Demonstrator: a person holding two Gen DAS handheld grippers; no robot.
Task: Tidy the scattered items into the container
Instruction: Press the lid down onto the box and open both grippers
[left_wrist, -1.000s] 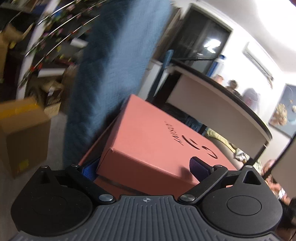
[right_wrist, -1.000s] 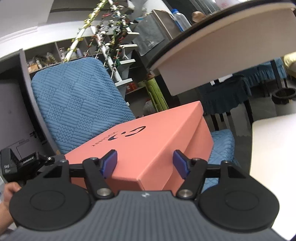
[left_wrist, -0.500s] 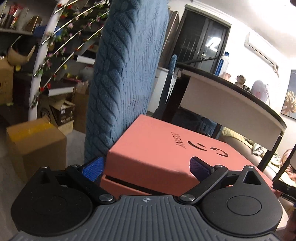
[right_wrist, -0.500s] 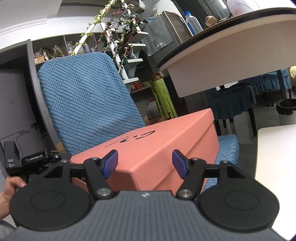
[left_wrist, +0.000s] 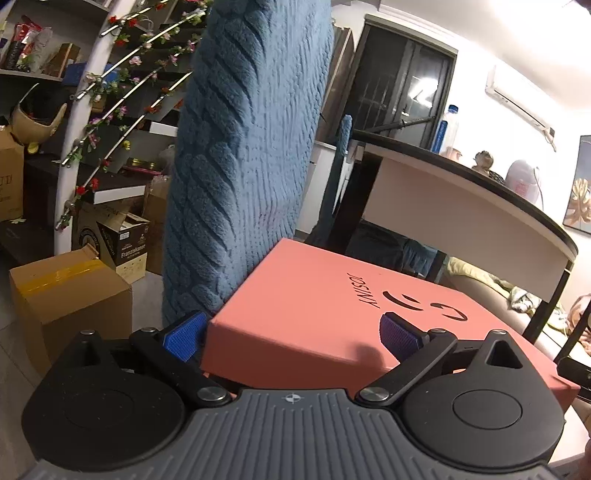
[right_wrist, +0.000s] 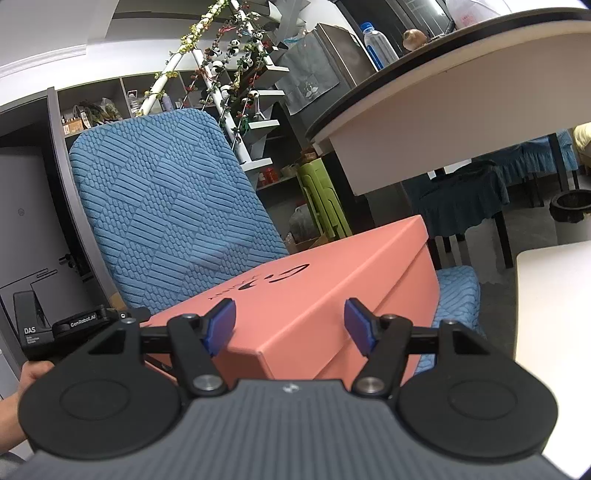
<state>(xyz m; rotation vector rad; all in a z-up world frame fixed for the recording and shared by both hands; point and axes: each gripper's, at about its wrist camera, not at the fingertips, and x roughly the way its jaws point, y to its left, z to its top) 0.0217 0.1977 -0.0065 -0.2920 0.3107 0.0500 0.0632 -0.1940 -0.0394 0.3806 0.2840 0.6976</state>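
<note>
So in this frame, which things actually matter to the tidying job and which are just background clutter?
Part of the job:
- salmon-pink lidded box, sitting on the blue chair
- left gripper, open, fingers straddling the box's corner
- right gripper, open at the box's other end

Just lying about:
- taped cardboard box on the floor
- water bottle on the dark-edged table
- green stool

The blue quilted chair (right_wrist: 166, 206) carries one item. A closed pink box (right_wrist: 314, 295) lies flat on its seat, toward 6 o'clock of the upright backrest (left_wrist: 243, 177), touching it along one edge.
</note>
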